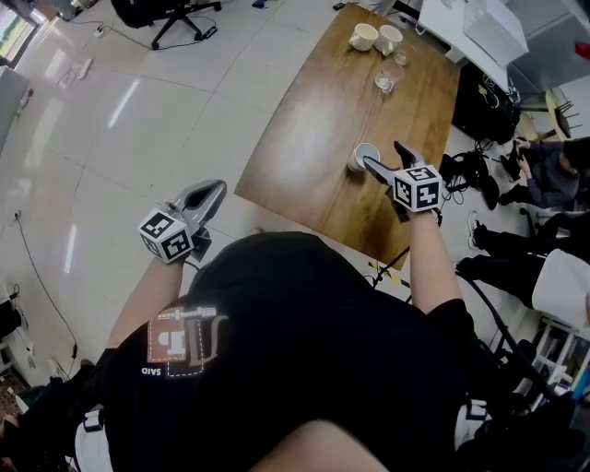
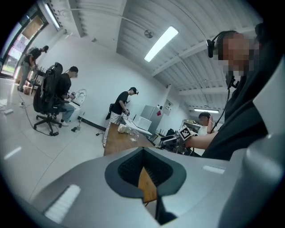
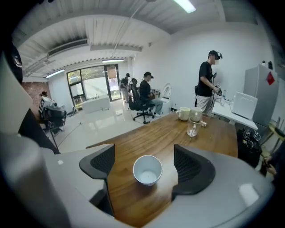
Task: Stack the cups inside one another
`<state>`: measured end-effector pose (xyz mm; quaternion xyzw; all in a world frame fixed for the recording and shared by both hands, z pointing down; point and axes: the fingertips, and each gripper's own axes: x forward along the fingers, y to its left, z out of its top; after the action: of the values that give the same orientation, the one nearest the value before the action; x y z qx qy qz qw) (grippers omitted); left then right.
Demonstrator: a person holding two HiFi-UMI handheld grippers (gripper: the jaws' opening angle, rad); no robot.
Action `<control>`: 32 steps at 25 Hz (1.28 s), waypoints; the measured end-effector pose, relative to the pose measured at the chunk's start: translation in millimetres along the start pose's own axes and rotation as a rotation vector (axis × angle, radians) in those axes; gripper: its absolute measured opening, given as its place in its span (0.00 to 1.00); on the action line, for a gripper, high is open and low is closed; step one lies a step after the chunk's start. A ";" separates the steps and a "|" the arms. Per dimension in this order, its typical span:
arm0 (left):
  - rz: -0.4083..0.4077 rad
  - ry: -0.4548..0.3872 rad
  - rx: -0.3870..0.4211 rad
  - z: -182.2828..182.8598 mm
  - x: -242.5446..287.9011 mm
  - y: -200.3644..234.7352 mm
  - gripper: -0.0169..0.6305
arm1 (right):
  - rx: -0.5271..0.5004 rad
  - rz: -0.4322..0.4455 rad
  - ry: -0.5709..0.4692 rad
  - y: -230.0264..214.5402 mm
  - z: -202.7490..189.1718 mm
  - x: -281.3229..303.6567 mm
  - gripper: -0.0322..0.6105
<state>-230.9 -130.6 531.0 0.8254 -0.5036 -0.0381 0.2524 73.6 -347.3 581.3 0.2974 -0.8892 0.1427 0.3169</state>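
A small white cup (image 1: 363, 157) (image 3: 147, 169) stands upright on the wooden table (image 1: 313, 120), near its front end. My right gripper (image 1: 383, 160) (image 3: 144, 163) hovers just behind and above the cup. Its jaws are open wide, and the cup shows in the gap without touching the pads (image 3: 189, 166). Two white mugs (image 1: 375, 38) (image 3: 183, 113) and a clear glass (image 1: 384, 82) (image 3: 192, 129) stand at the table's far end. My left gripper (image 1: 205, 199) (image 2: 144, 176) is shut with nothing in it, held over the floor to the left of the table.
A second glass (image 1: 401, 57) sits by the mugs. White desks and equipment (image 1: 479, 32) line the table's far right side. Several people sit or stand around the room, one by the desk (image 3: 207, 82). An office chair (image 1: 175, 14) stands on the glossy floor.
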 end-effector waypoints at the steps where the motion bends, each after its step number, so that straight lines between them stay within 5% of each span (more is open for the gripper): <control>1: -0.016 0.002 0.006 0.8 7.7 -3.2 0.03 | 0.016 0.003 -0.047 -0.1 7.0 -16.2 0.70; 6: -0.119 0.013 0.039 11.4 58.4 -28.7 0.03 | 0.114 -0.001 -0.251 -0.7 5.2 -107.8 0.51; 13: -0.248 0.040 0.093 18.3 129.1 -68.8 0.03 | 0.352 -0.050 -0.378 14.4 -91.0 -177.3 0.09; 16: -0.277 0.065 0.093 9.0 147.2 -85.9 0.03 | 0.496 0.001 -0.414 29.1 -126.3 -186.8 0.07; 20: -0.310 0.107 0.091 -8.8 155.8 -108.6 0.03 | 0.560 0.043 -0.409 48.8 -154.1 -190.5 0.07; 32: -0.305 0.116 0.097 -8.2 156.1 -106.4 0.03 | 0.449 0.013 -0.383 24.4 -131.8 -189.7 0.07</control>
<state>-65.4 -221.3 519.6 0.9043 -0.3582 -0.0040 0.2321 239.6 -186.7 556.6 0.3760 -0.8809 0.2793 0.0686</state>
